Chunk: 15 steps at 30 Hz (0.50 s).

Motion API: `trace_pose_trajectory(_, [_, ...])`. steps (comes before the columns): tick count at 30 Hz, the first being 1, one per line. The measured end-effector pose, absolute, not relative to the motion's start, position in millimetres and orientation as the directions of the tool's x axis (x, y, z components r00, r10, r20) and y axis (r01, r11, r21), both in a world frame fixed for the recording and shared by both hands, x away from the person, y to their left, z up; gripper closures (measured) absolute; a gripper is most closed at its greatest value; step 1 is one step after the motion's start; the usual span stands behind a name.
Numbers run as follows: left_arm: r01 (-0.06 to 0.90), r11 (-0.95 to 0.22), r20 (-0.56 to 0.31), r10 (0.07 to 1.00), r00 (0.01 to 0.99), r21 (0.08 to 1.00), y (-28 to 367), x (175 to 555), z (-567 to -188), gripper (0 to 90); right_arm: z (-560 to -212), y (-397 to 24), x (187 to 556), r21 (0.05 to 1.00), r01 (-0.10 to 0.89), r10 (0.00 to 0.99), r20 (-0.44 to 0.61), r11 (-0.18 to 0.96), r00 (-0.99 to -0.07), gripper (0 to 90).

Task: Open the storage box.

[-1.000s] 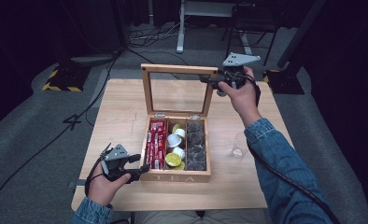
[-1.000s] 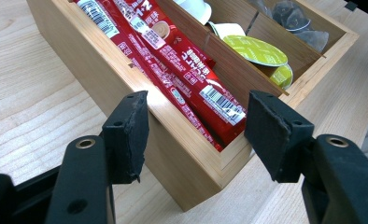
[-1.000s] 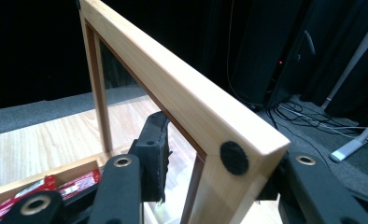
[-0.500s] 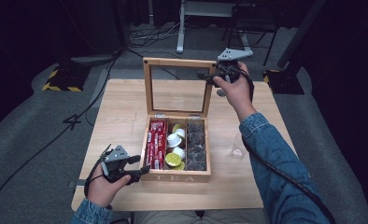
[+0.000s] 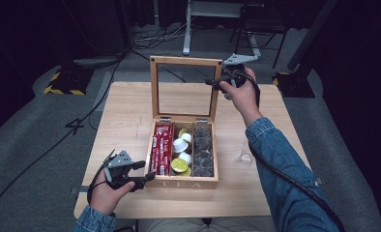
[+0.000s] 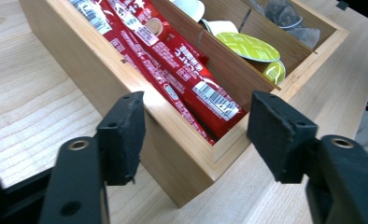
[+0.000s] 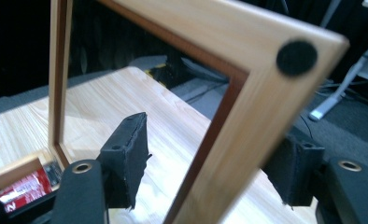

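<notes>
My right gripper (image 5: 216,83), upper centre, has just widened off the tea box lid (image 7: 247,93), now upright; left gripper (image 5: 147,178) straddles the box corner (image 6: 191,177), open.

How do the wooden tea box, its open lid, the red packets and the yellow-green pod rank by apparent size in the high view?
1. Lid and tea box: look about alike; the lid stands upright and farther off, so unranked.
2. Red packets.
3. Yellow-green pod, smallest.
</notes>
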<state>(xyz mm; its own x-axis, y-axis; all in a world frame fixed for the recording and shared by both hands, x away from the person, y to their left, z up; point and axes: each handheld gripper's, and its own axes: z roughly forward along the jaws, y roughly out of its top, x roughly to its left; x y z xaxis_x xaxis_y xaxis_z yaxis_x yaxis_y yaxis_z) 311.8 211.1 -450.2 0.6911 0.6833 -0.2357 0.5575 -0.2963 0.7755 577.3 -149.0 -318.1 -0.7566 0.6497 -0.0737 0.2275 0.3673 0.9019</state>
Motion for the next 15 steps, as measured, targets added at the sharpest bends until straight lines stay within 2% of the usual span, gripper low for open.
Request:
trace_pose_trajectory(10, [0.553,-0.31,-0.22,0.687,0.693,0.773,212,313,-449,32.8,-317,-167,574,0.905,0.23,0.672,-0.077,0.356,-0.737,34.3])
trace_pose_trajectory(15, [0.537,-0.333,-0.175,0.703,0.689,0.775,219,311,-447,30.5,-309,-178,563,0.909,0.235,0.662,-0.057,0.344,-0.747,34.6])
